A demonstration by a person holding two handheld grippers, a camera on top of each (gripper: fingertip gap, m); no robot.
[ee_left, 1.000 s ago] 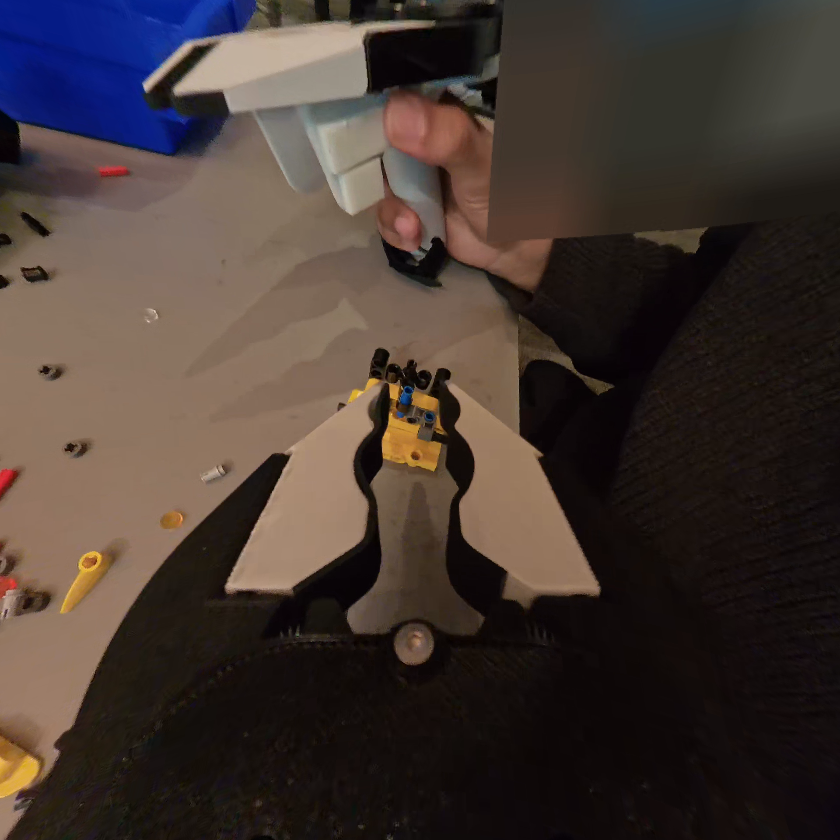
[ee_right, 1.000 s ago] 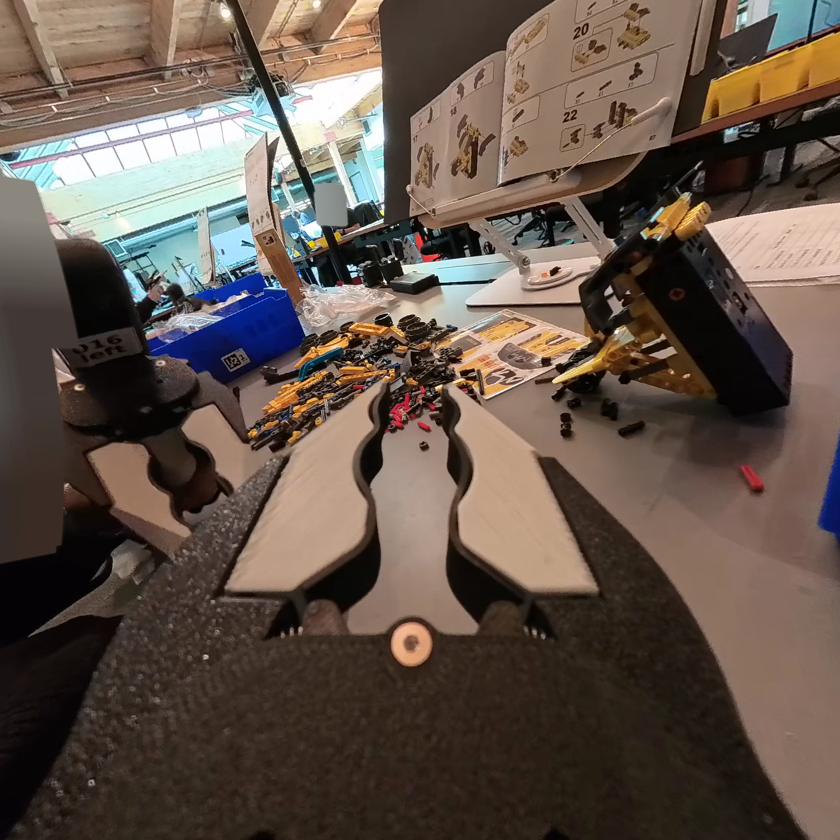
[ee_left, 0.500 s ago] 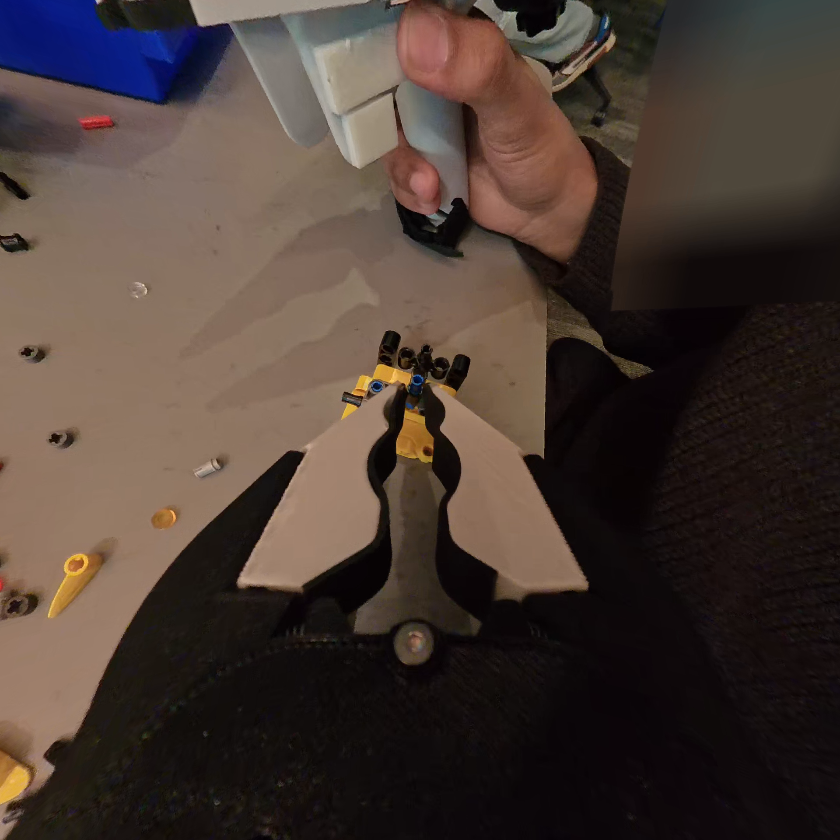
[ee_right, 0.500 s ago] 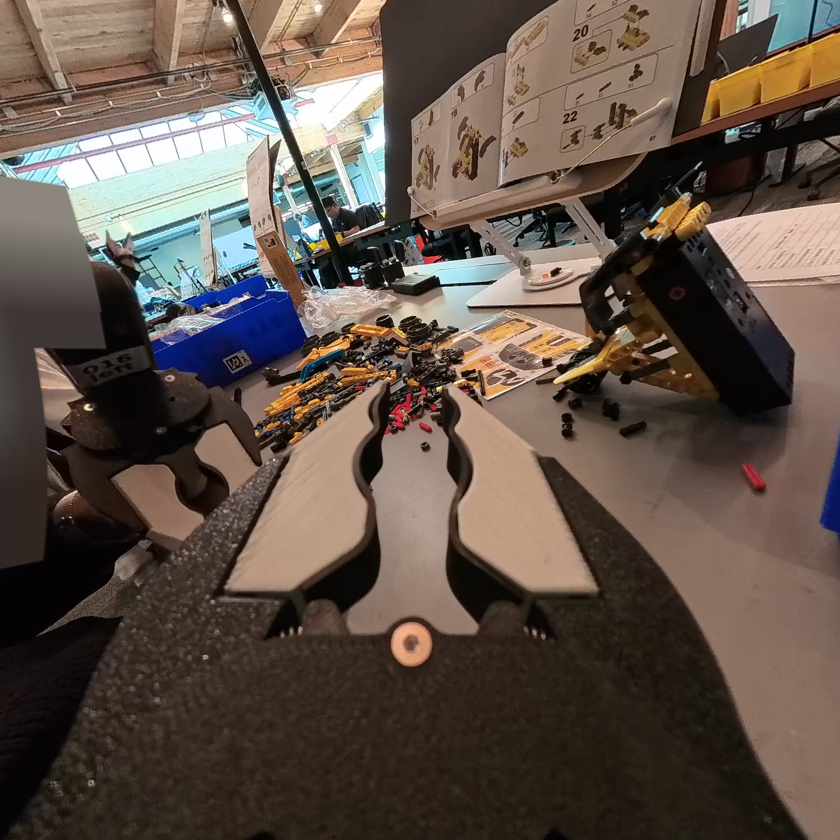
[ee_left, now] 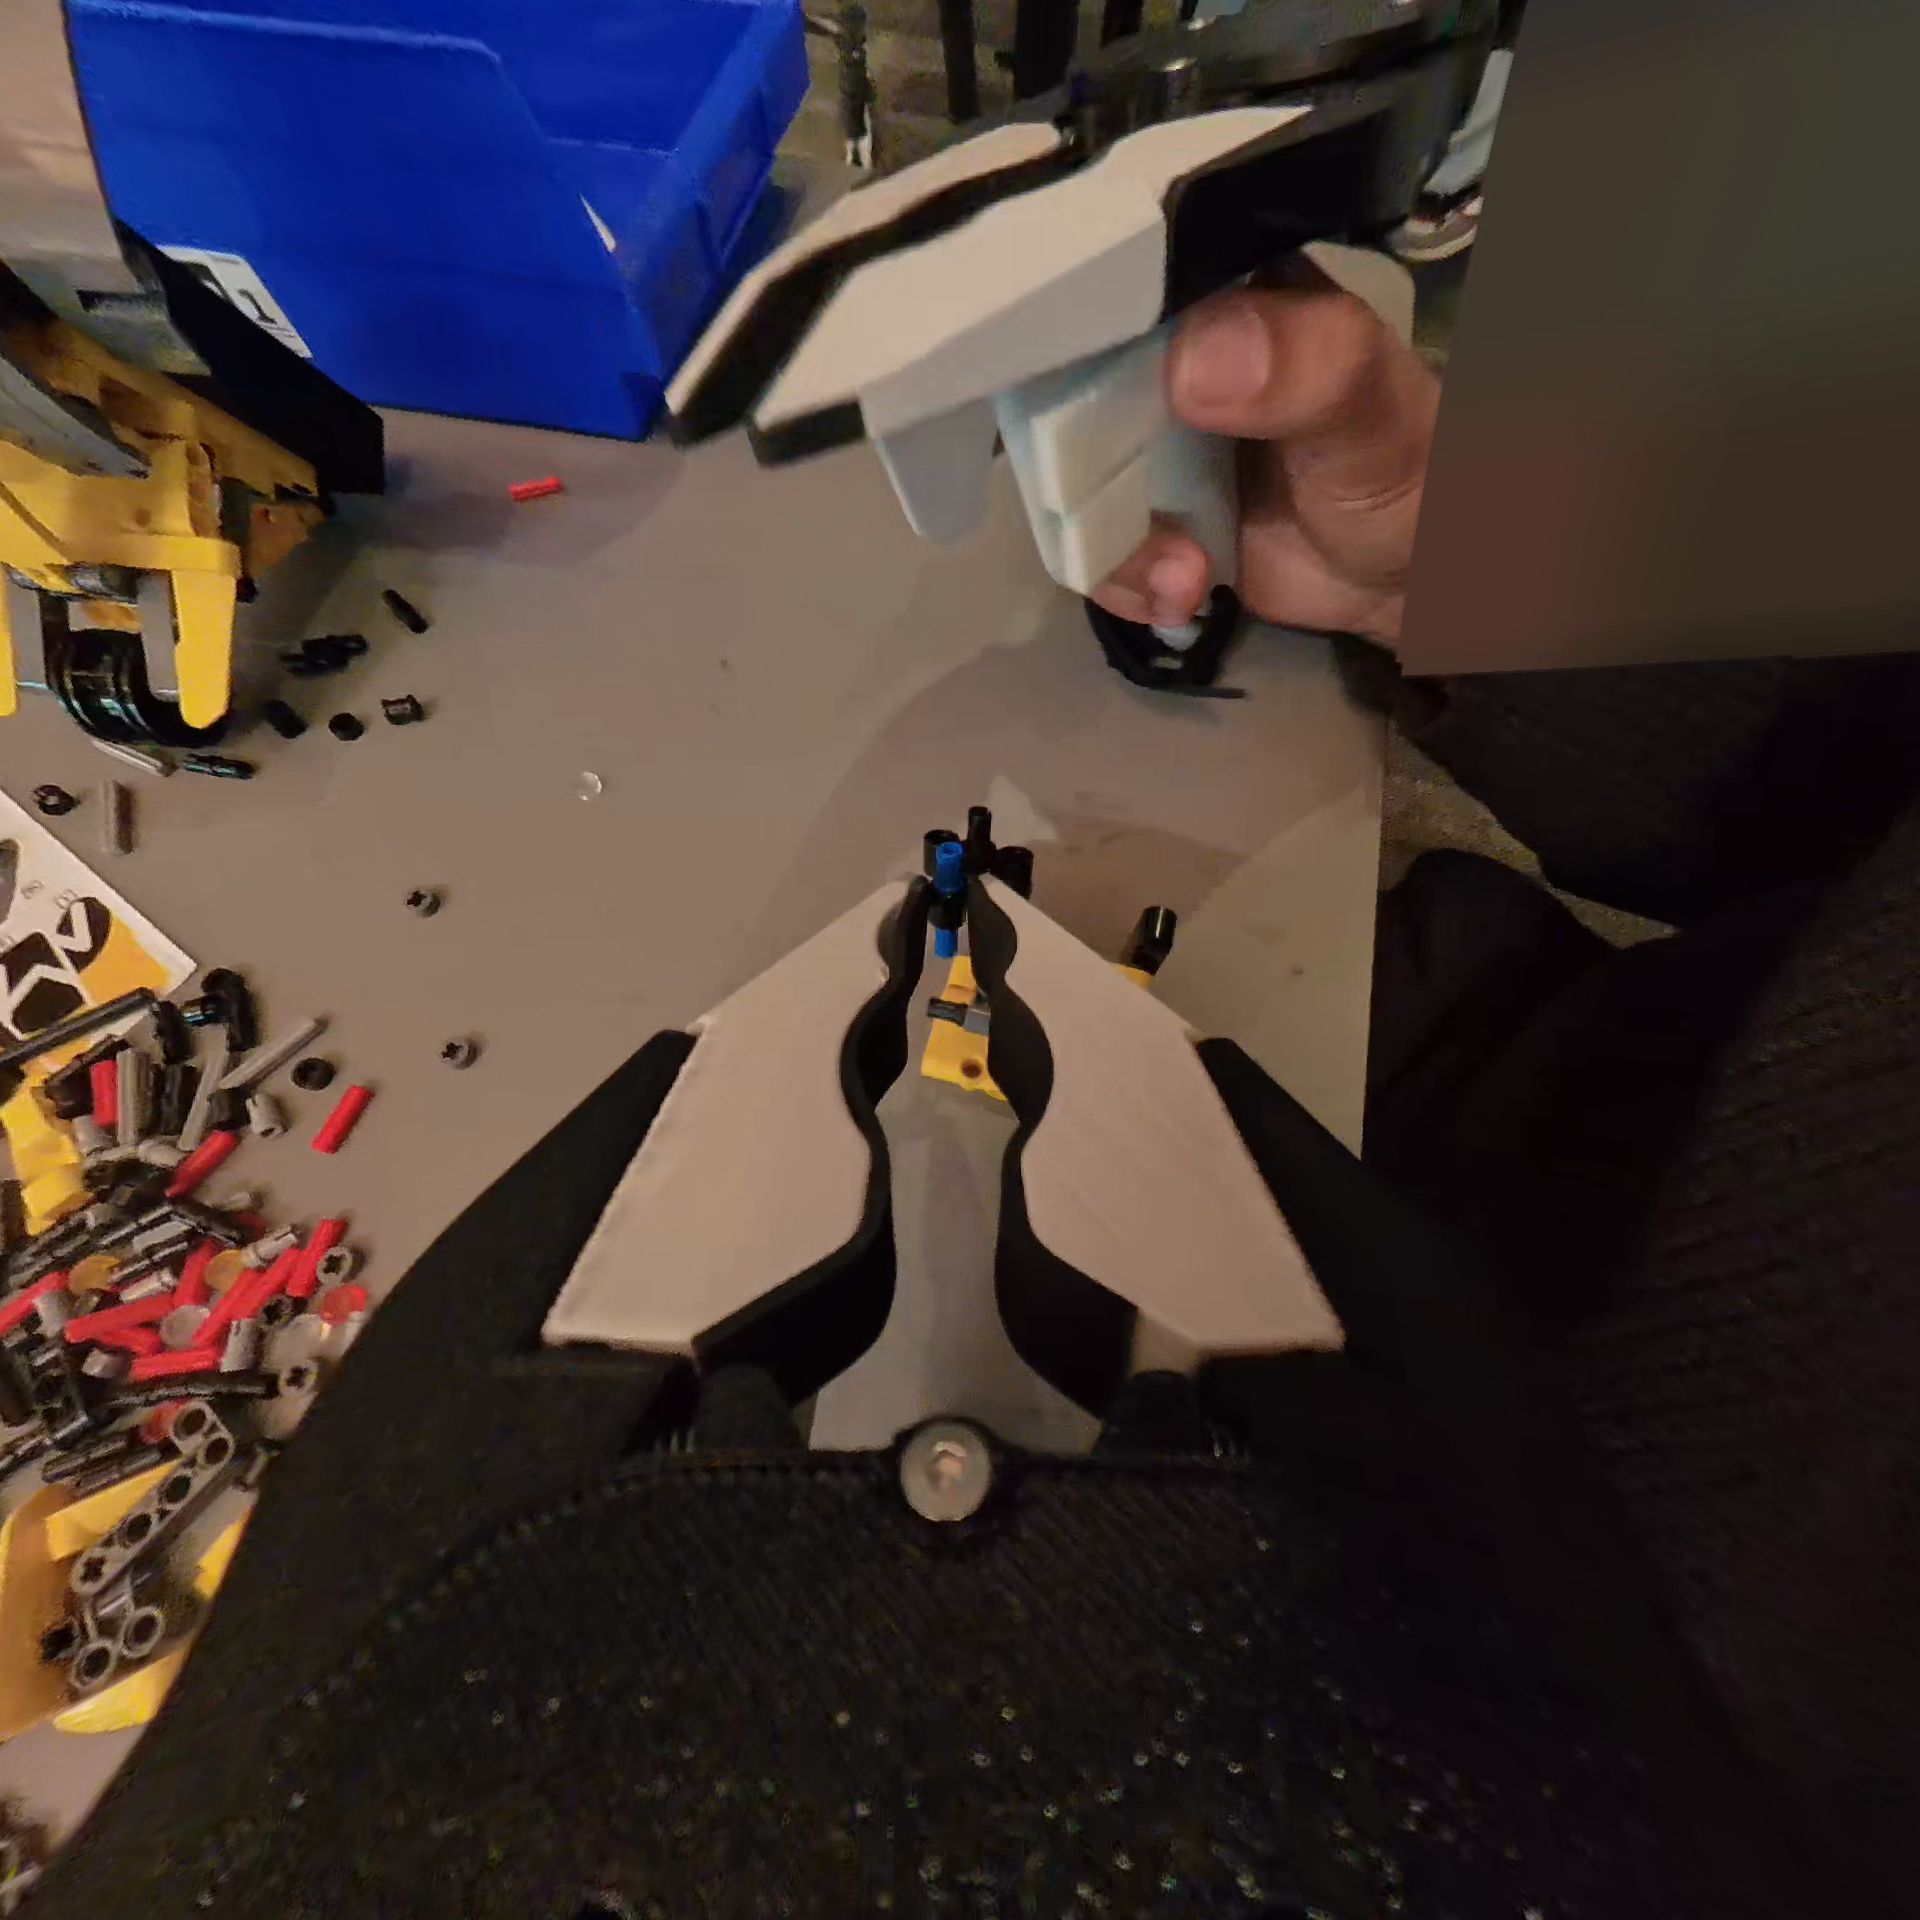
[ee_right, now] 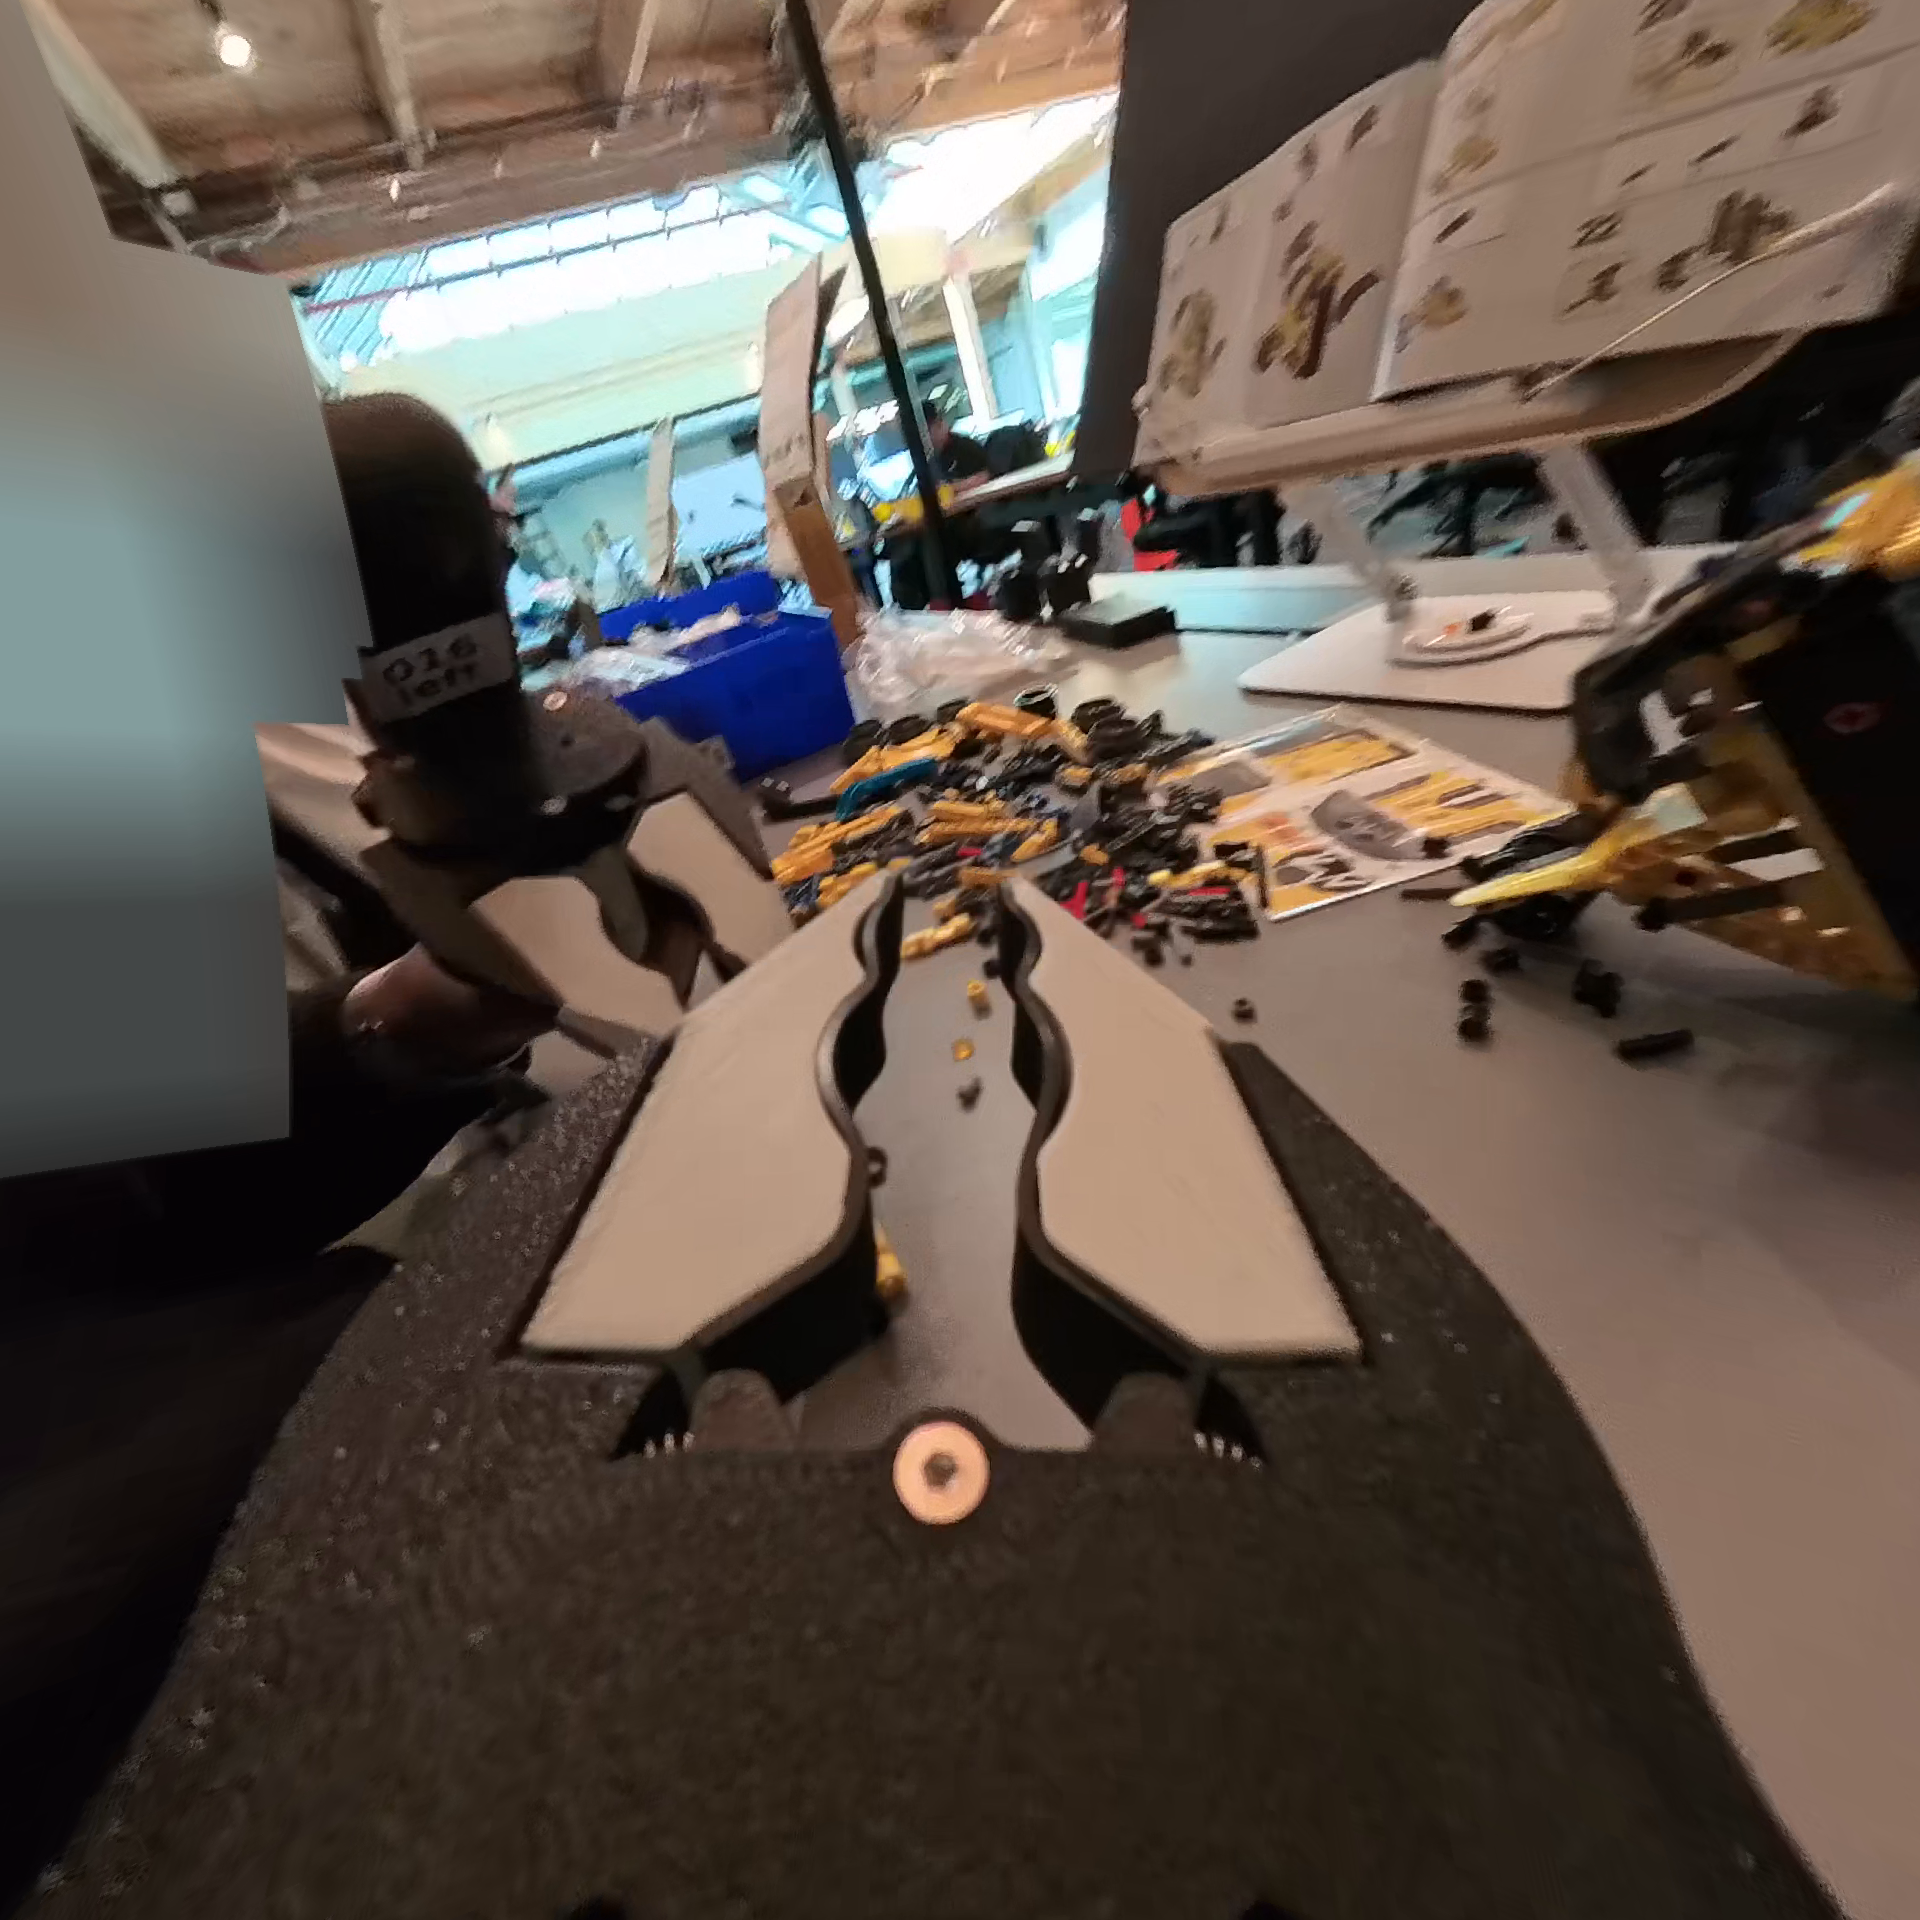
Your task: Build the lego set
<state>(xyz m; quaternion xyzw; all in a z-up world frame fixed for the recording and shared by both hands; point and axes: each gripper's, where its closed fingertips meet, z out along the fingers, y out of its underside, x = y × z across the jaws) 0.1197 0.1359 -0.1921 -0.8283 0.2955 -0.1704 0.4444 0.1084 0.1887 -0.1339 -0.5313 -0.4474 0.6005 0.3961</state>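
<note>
- At centre frame of the left wrist view, close to the table's right edge: small yellow brick assembly point(ee_left: 951, 1055), pinched by its blue pin between the almost closed tips of the left gripper point(ee_left: 951, 894).
- Looks a slight, tip-only hold; calls for even pressure and no twisting.
- Upper right, well apart: right gripper point(ee_left: 727, 410), carried by a hand point(ee_left: 1309, 468); jaws narrowly parted in its own view, nothing between.
- Farther out on the grey table point(ee_left: 675, 644): loose parts pile point(ee_left: 135, 1299) lower left, blue bin point(ee_left: 416, 187) upper left.
</note>
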